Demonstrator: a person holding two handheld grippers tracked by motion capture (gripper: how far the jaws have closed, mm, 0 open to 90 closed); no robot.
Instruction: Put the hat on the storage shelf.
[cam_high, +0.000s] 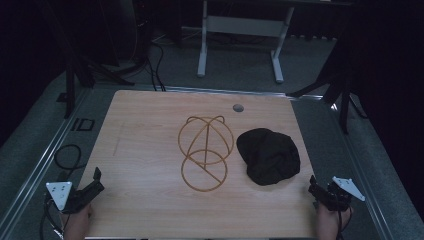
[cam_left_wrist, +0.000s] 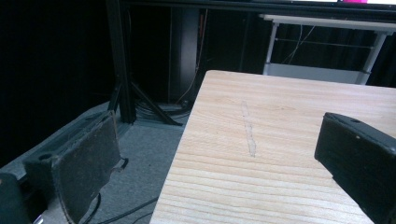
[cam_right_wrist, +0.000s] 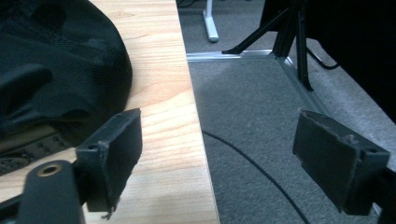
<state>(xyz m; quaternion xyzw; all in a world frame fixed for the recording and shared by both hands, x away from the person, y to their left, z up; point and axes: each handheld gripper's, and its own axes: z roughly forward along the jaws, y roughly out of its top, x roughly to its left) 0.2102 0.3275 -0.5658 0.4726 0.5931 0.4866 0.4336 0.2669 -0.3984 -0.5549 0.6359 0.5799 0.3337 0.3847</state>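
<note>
Where the high view looks down, the black cap (cam_high: 268, 156) lies on the counter (cam_high: 140, 150) just right of the wire frame (cam_high: 205, 151); left tongs (cam_high: 95, 181) and right tongs (cam_high: 314, 186) sit at the near corners; along the left tongs (cam_left_wrist: 215, 158), jaws gape wide, empty, astride the counter's edge; the right tongs (cam_right_wrist: 217, 158) stand wide, empty, with the cap (cam_right_wrist: 56, 65) near one jaw.

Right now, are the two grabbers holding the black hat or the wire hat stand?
No, nothing is held. The left gripper and right gripper both stand open at the table's near corners, apart from the black cap and wire stand.
</note>
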